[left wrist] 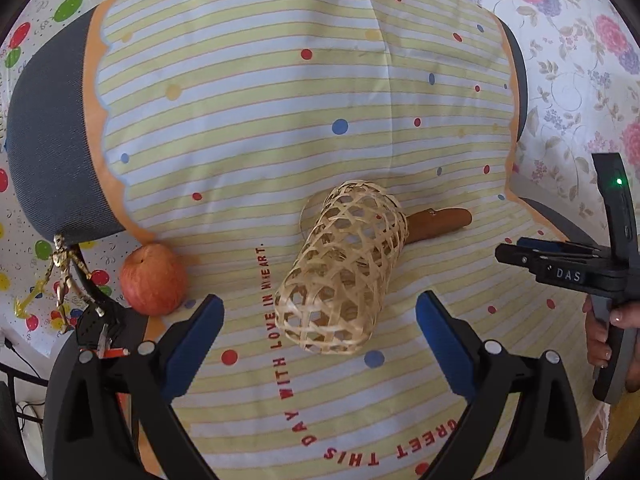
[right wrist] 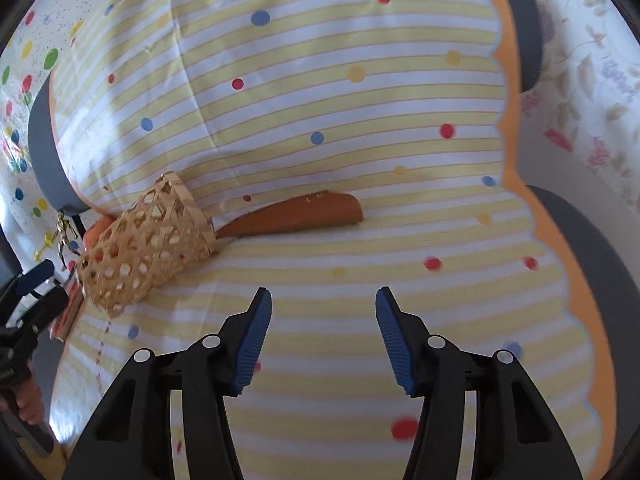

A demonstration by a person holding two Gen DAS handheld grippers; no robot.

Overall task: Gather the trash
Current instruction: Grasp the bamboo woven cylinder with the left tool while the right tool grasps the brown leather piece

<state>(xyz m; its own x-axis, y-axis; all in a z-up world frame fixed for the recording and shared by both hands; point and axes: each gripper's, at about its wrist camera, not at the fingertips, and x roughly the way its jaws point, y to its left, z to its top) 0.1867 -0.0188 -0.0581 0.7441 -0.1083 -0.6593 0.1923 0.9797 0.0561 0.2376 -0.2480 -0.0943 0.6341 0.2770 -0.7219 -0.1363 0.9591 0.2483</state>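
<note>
One brown wrapper-like strip point(right wrist: 296, 214), likely the trash, is lying near the counter's middle, touching the mouth of one woven basket point(left wrist: 340, 272) lying on its side. Nothing is showing inside the basket; collecting is apparently not yet begun. One apple point(left wrist: 154, 279) and one gold figurine point(left wrist: 64, 268) are sitting at the cloth's left edge. Left gripper point(left wrist: 320, 344) and right gripper point(right wrist: 323, 334), jaws spread, are holding nothing.

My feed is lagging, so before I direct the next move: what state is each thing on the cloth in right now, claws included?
Woven basket: tipped on its side, nothing visible inside.
Brown pouch: lying flat by the basket's open end.
Apple: whole, resting at the cloth's edge.
Gold figurine: upright on its black stand.
Left claw: open, holding nothing.
Right claw: open, holding nothing.
</note>
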